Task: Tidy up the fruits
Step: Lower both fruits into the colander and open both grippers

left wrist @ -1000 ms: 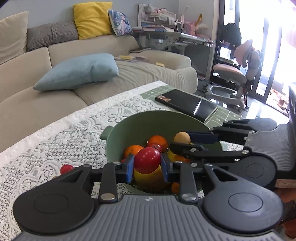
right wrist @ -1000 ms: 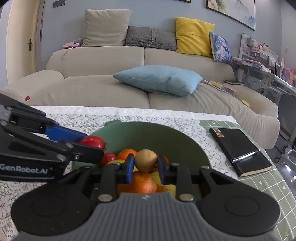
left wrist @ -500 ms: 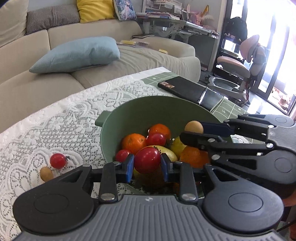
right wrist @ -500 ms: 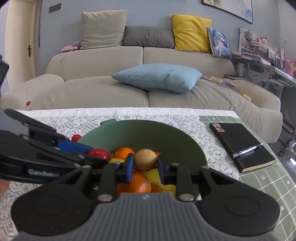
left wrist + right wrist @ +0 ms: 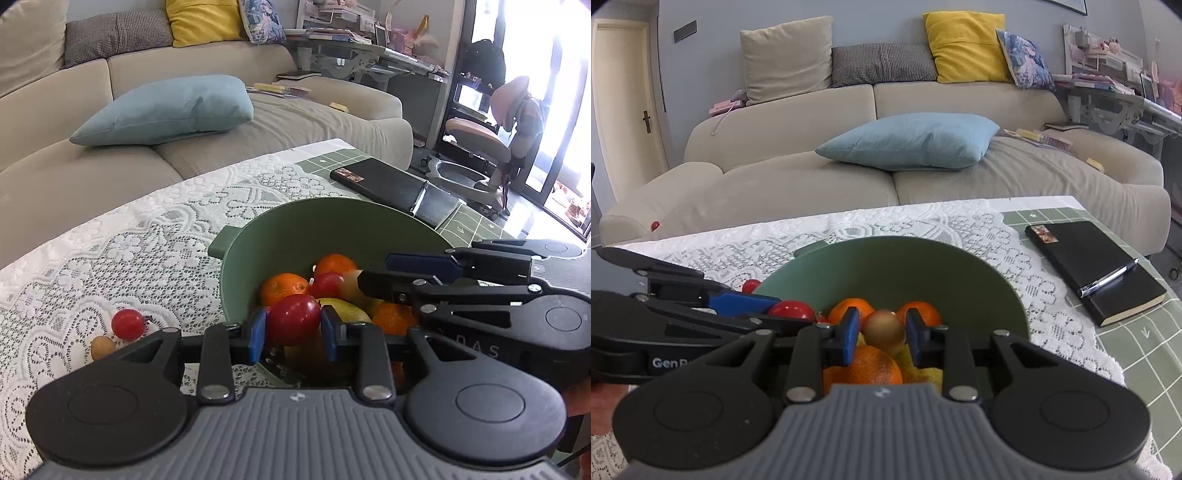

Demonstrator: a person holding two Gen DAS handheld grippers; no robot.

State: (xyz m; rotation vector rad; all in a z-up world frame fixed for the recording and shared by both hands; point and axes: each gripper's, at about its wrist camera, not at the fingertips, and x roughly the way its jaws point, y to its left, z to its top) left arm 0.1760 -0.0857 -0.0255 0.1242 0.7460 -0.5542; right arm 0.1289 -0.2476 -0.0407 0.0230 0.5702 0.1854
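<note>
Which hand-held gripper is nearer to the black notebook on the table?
Right. The right hand-held gripper is over the green bowl, on the side toward the black notebook. The left hand-held gripper is at the bowl's opposite side.

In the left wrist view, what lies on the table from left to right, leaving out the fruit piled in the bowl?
Small brown fruit → red tomato → green bowl → black notebook.
</note>
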